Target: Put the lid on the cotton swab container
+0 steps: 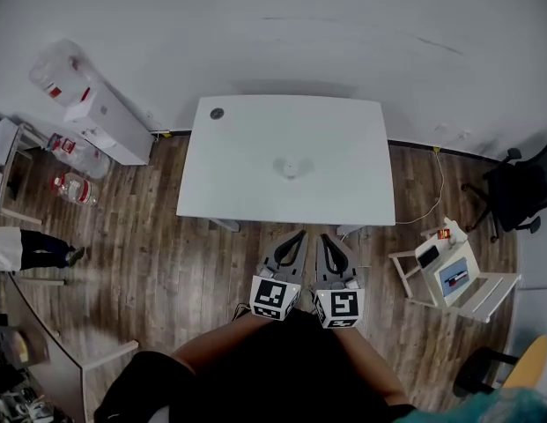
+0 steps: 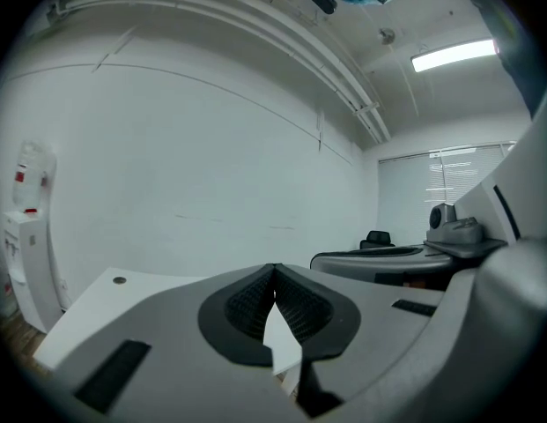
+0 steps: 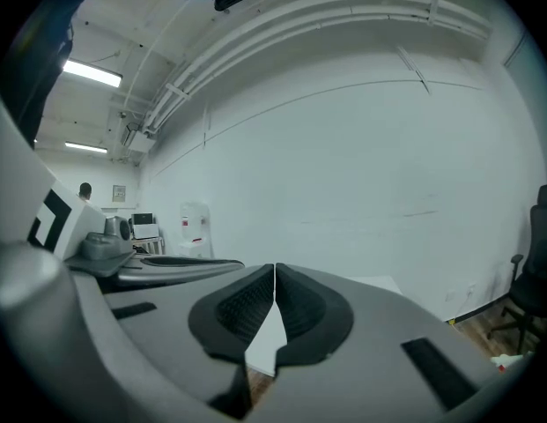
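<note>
A white table [image 1: 255, 192] stands ahead of me in the head view. Near its middle sits a small, pale, round container [image 1: 291, 167], too small to show detail. A small dark round thing [image 1: 218, 113] lies at the far left corner; it also shows in the left gripper view [image 2: 120, 280]. Both grippers hang side by side over the wood floor, short of the table's near edge. My left gripper [image 1: 299, 234] [image 2: 273, 276] is shut with nothing between its pads. The right gripper [image 1: 325, 237] [image 3: 275, 276] is shut and empty too.
A water dispenser [image 1: 101, 117] and spare water bottles [image 1: 75, 188] stand left of the table. A wooden chair carrying a laptop [image 1: 454, 276] is at the right, with a black office chair [image 1: 515, 192] behind it. A person's legs [image 1: 31, 249] show at far left.
</note>
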A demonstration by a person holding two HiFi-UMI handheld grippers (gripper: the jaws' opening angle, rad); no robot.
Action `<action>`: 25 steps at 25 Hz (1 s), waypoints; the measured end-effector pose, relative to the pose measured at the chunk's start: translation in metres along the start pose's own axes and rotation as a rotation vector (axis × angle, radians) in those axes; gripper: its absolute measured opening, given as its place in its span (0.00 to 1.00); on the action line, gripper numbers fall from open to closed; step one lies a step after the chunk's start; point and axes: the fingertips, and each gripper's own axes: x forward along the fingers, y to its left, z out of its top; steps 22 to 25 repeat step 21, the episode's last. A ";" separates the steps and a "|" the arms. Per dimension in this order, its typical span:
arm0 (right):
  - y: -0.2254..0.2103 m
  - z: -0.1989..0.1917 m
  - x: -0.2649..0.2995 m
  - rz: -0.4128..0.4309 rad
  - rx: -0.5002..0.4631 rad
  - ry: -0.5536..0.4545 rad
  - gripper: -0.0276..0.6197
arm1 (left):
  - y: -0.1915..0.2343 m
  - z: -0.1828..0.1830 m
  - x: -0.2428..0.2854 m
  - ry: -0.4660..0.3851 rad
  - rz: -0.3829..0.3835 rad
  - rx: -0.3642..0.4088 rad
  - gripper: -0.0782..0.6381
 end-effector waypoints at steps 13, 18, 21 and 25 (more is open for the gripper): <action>0.022 0.006 0.028 0.025 -0.025 0.030 0.09 | 0.028 0.012 -0.007 -0.019 0.029 0.024 0.13; 0.043 0.009 0.041 0.037 -0.054 0.026 0.09 | 0.050 0.012 -0.014 -0.020 0.040 0.018 0.13; 0.052 0.008 0.050 0.030 -0.057 0.023 0.09 | 0.063 0.011 -0.017 -0.019 0.038 0.018 0.13; 0.052 0.008 0.050 0.030 -0.057 0.023 0.09 | 0.063 0.011 -0.017 -0.019 0.038 0.018 0.13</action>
